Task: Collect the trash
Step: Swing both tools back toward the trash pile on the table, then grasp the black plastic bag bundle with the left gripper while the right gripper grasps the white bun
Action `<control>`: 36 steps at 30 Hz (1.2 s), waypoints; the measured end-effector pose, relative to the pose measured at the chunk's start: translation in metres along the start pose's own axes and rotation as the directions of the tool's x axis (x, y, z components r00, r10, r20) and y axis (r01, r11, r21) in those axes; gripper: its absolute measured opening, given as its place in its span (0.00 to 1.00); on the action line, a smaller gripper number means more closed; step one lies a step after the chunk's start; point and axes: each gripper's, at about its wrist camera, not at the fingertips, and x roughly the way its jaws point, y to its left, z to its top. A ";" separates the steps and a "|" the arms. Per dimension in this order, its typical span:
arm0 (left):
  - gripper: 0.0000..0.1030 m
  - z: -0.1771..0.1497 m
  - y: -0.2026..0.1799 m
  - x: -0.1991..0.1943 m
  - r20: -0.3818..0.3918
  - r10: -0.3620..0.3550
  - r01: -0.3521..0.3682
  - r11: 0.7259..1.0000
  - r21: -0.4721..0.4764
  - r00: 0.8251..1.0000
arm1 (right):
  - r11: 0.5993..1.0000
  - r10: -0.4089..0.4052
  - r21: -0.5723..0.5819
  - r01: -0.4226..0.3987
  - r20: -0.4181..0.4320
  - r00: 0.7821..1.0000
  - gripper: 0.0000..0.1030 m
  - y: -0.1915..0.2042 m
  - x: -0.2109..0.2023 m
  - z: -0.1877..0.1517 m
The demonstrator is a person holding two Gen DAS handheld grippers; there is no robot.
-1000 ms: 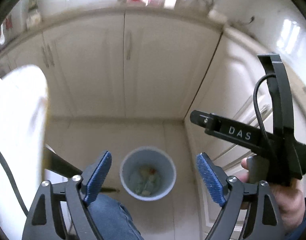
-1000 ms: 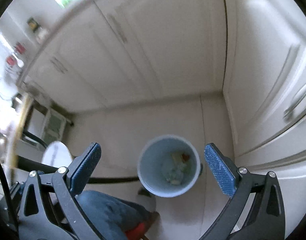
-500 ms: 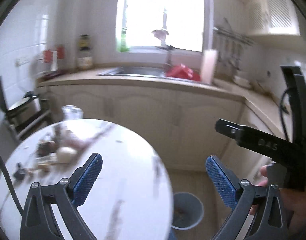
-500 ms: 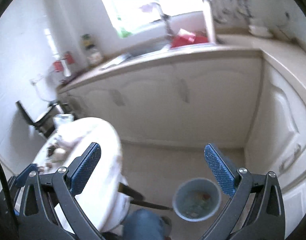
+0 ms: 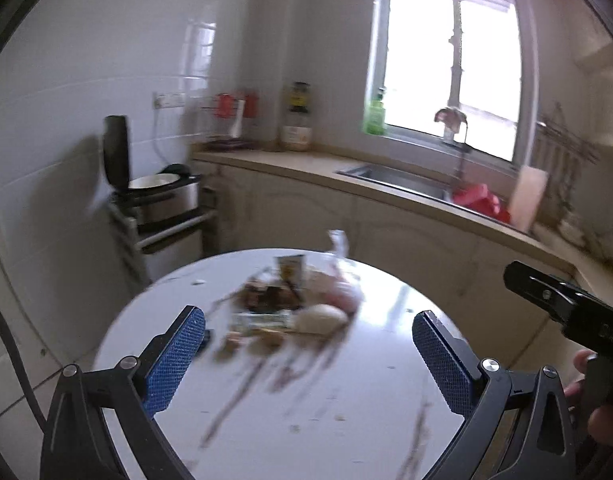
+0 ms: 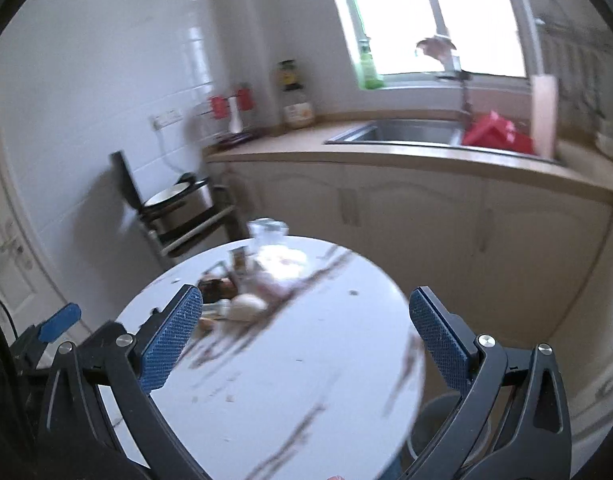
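**Trash pile ahead of both open grippers, nearer the left**

While both grippers are held above the near part of the round white bench (image 5: 346, 400), the trash pile (image 5: 290, 308) is seen ahead of them, on the far half of the bench top. From the left gripper (image 5: 306, 356) the pile lies straight ahead, within the span of its jaws; from the right gripper (image 6: 306, 340) it lies ahead and off to the left, close to the left blue pad. The left hand is therefore judged the nearer and better lined up. The left jaws have just been opening and stand fully wide with nothing between them; the right jaws are likewise spread wide and empty.

The pile is blurred: dark brown scraps, a pale rounded lump (image 5: 320, 318), a pinkish crumpled bag and a small carton can be made out, loosely heaped with no clear long axis. A trash bin (image 6: 434, 424) is partly seen below the bench edge on the right
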 end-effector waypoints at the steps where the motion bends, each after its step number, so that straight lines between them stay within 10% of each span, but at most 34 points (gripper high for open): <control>1: 0.99 -0.001 0.008 -0.004 0.005 0.014 -0.014 1.000 -0.009 1.000 | 1.000 0.011 -0.012 -0.011 0.000 1.000 1.00 0.009 0.001 0.000; 16: 0.99 -0.023 0.068 0.070 -0.150 0.155 -0.164 0.985 -0.050 0.976 | 0.989 0.009 -0.141 -0.030 -0.152 0.988 1.00 0.070 0.086 -0.013; 31: 0.99 0.014 0.089 0.226 -0.377 0.197 -0.210 0.978 0.006 0.905 | 0.993 -0.030 -0.114 -0.020 -0.419 0.907 1.00 0.065 0.234 -0.049; 36: 0.73 0.008 0.095 0.263 -0.417 0.161 -0.178 0.984 -0.002 0.895 | 0.994 -0.043 -0.106 -0.004 -0.435 0.899 0.98 0.067 0.258 -0.052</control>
